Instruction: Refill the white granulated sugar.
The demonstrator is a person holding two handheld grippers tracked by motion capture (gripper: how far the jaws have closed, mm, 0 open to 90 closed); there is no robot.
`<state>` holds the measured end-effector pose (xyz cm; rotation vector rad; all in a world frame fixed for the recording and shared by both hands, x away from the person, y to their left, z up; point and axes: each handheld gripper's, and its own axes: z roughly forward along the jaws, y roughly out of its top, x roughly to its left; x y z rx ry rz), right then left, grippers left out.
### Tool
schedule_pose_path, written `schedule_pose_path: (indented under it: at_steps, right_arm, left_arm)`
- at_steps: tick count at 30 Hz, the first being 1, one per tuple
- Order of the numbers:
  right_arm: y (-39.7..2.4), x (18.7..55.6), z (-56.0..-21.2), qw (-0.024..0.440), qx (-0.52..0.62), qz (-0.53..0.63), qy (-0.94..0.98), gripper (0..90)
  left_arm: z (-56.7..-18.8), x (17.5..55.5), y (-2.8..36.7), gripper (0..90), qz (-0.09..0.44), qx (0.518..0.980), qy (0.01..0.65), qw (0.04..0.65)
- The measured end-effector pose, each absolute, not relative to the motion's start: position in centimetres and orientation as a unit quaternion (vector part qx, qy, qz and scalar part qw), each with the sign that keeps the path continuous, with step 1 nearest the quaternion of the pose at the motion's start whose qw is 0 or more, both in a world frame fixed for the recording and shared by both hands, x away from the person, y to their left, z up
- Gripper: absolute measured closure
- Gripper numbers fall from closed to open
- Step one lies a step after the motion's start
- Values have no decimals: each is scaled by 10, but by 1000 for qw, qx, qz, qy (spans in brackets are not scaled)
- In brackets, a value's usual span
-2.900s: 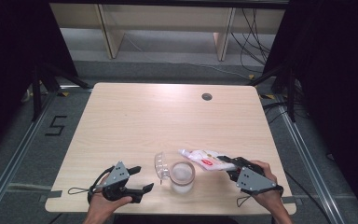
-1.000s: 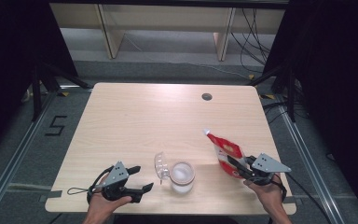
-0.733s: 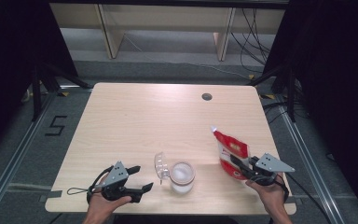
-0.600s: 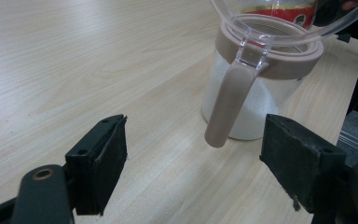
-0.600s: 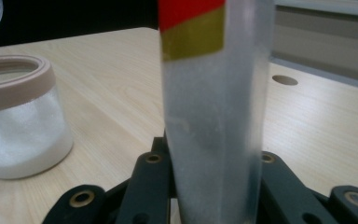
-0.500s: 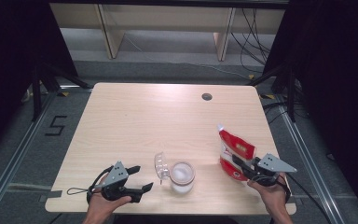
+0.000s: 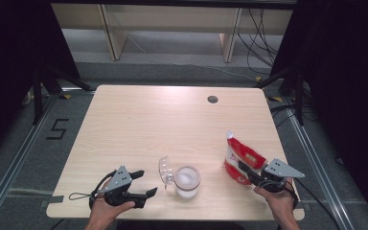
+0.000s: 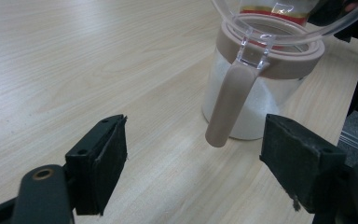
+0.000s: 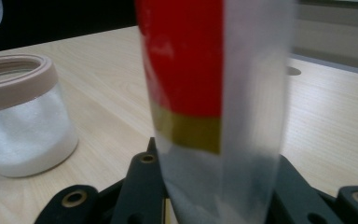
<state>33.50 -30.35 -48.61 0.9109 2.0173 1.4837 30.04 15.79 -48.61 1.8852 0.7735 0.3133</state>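
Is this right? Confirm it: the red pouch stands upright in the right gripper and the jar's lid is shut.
Not quite. The jar has its clear lid flipped open, as the high view shows. The red pouch does stand upright in the right gripper.

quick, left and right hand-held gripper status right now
Left hand-held gripper: open, holding nothing, aimed at the jar.
Right hand-held gripper: jaws just opening, pouch between them.

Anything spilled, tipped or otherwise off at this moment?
No spill shows. The jar of white grains stands upright with its clear lid flipped open. The red-and-white pouch stands between the right claw's jaws, which have just been opening. Nothing looks damaged.
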Motion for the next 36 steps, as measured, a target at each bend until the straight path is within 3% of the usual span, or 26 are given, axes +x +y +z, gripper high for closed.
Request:
schedule_pose_path:
  at_steps: [4,9,17,20,25,28,36]
  right_arm:
    - [-305,334,-486,239,333,540,735,710]
    - [-302,332,-486,232,351,541,728,556]
    - [-307,321,-483,231,377,531,723,393]
    - [-307,314,-482,219,397,536,712,378]
    - [-314,304,-478,247,398,520,714,344]
    - [-314,297,-479,220,416,518,715,343]
    - [-317,289,-480,226,420,513,714,333]
  left_arm:
    - [-486,300,158,220,130,785,321,514]
    - [-486,300,158,220,130,784,322,515]
    - [-486,300,158,220,131,784,321,514]
    - [-485,301,159,220,136,789,309,513]
    - [-486,300,158,220,131,785,321,514]
    - [-486,300,158,220,129,786,319,513]
    - [-485,300,156,221,125,783,322,517]
